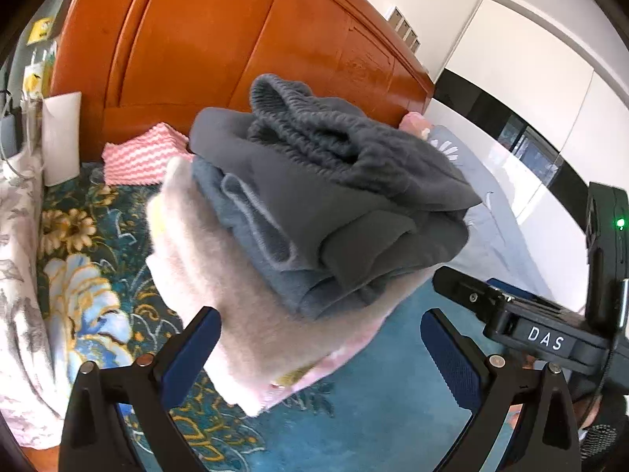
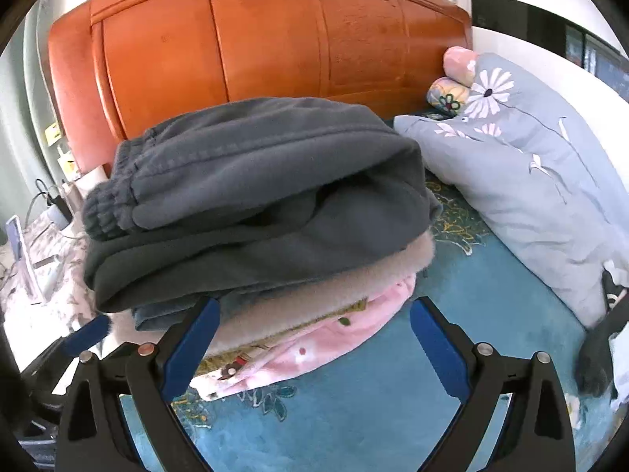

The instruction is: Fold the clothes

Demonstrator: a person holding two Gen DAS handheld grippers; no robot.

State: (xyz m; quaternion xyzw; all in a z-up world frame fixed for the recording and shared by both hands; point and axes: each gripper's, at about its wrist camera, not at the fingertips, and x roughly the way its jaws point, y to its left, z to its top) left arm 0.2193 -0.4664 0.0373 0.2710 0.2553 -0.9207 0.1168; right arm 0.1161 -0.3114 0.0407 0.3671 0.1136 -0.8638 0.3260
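Observation:
A stack of folded clothes lies on the teal floral bedspread (image 1: 373,405). On top are dark grey sweatpants (image 1: 334,181) (image 2: 255,181) with a ribbed waistband. Under them is a beige fleece garment (image 1: 220,287) (image 2: 298,299), and at the bottom a pink patterned garment (image 2: 334,338) (image 1: 314,369). My left gripper (image 1: 320,354) is open, just in front of the stack, its left finger beside the beige layer. My right gripper (image 2: 312,338) is open at the near edge of the stack. The right gripper's body (image 1: 550,330) shows at the right of the left wrist view.
An orange wooden headboard (image 2: 255,39) stands behind the stack. A grey floral duvet (image 2: 530,181) is heaped at the right. A pink-and-white zigzag cloth (image 1: 141,157) lies by the headboard. A pale floral sheet (image 1: 19,275) and bedside clutter are at the left.

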